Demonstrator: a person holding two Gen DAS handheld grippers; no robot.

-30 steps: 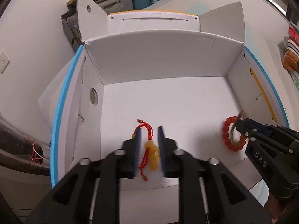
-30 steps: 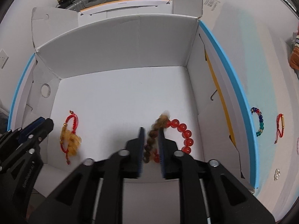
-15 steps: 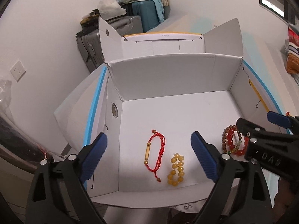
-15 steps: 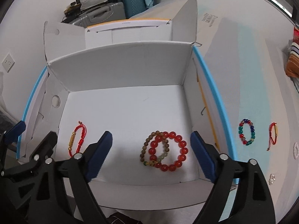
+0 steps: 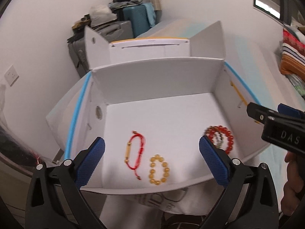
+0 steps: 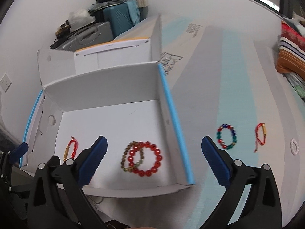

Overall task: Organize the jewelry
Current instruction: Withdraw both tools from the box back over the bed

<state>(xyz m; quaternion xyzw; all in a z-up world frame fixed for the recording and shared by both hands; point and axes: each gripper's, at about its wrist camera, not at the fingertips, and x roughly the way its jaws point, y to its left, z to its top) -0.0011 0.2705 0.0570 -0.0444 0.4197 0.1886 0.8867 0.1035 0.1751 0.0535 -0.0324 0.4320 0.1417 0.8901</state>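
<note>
A white cardboard box (image 5: 152, 87) with blue-edged side flaps sits open on a pale tabletop (image 6: 228, 95), its flaps folded out so the floor can take jewelry from above. The left gripper (image 5: 152, 160) hangs over the near-left part of the box with its blue-padded jaws spread wide and nothing between them; the right gripper (image 6: 154, 158) hovers over the box's right wall, equally spread and empty, and appears placed to swing toward the pieces outside the box. Four pieces lie flat on the box floor near the front wall, kept in loose pairs: at right a red bead bracelet (image 6: 145, 159) overlaps a brown bead bracelet (image 6: 131, 157), the two touching; at left a yellow bead bracelet (image 5: 159, 169) lies just beside a red cord bracelet (image 5: 134, 153) strung with a gold tube. On the tabletop to the right of the box, well apart from it, three pieces wait in a row: a multicolored bead bracelet (image 6: 226, 137) of blue, green and red beads, a second red cord bracelet (image 6: 260, 136) with a gold tube, and a small white ring-shaped piece (image 6: 294, 146), probably a pearl bracelet, though the lens edge blurs it. By the count, the sorting looks a little past halfway.
</note>
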